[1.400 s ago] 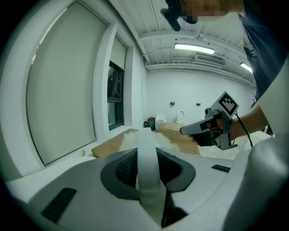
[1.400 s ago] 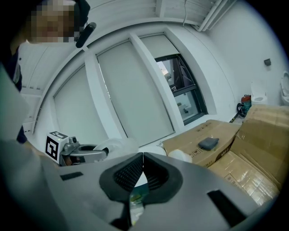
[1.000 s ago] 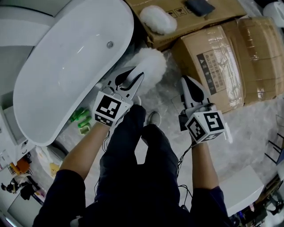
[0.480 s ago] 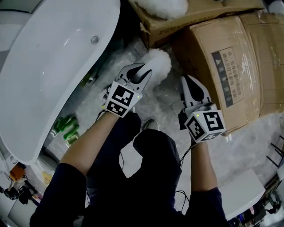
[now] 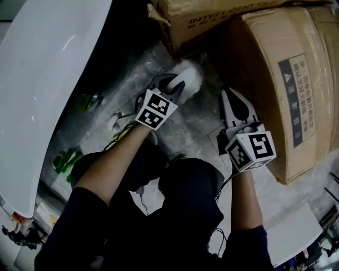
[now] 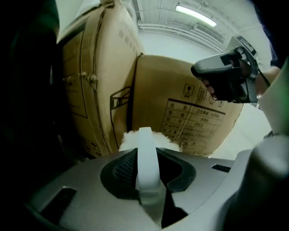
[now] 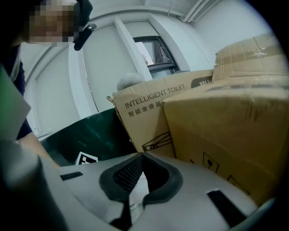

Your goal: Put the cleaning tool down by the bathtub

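The cleaning tool is a fluffy white duster head (image 5: 190,78) on a pale handle (image 6: 146,158). My left gripper (image 5: 172,87) is shut on that handle, and the fluffy head (image 6: 132,137) sticks out past the jaws toward the cardboard boxes. In the head view it hangs low over the grey floor (image 5: 180,129), in the gap between the white bathtub (image 5: 42,74) at the left and the boxes. My right gripper (image 5: 230,98) is held to its right beside the big box, jaws shut with nothing between them (image 7: 142,155).
A large cardboard box (image 5: 280,79) stands at the right and another printed box (image 5: 212,16) behind the gap. Green items (image 5: 66,159) lie by the tub's side. The person's legs and dark clothes (image 5: 180,201) fill the lower middle.
The left gripper has carried the duster forward and down toward the floor between tub and boxes. The head has dropped lower; the tub has slid left. The right gripper has barely moved.
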Demonstrator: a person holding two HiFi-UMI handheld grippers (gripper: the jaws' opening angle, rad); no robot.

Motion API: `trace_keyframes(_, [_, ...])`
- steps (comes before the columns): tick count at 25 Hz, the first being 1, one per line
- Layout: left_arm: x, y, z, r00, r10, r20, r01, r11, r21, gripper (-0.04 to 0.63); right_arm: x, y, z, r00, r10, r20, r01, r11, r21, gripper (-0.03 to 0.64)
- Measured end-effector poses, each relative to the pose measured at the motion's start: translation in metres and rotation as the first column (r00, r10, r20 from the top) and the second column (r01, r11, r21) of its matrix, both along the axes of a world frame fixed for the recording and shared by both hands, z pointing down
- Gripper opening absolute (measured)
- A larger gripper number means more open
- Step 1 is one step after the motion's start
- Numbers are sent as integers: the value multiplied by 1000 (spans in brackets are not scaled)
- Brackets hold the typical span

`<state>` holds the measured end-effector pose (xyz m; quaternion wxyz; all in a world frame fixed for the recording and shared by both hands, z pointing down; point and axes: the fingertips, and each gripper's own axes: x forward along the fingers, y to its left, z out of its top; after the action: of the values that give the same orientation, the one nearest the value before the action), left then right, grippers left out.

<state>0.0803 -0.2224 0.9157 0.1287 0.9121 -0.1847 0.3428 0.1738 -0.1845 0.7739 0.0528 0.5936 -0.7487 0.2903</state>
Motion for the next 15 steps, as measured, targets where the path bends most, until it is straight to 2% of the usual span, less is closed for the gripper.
trace_keyframes(6, [-2, 1, 64, 1000, -14, 23, 14, 999, -35, 109, -6, -10, 46, 1000, -26, 4, 26, 1000, 6, 6])
trace_keyframes(15, [-11, 7, 128, 997, 2, 78, 2, 999, -46, 109, -12, -15, 77, 999, -48, -7, 48, 999, 4, 8])
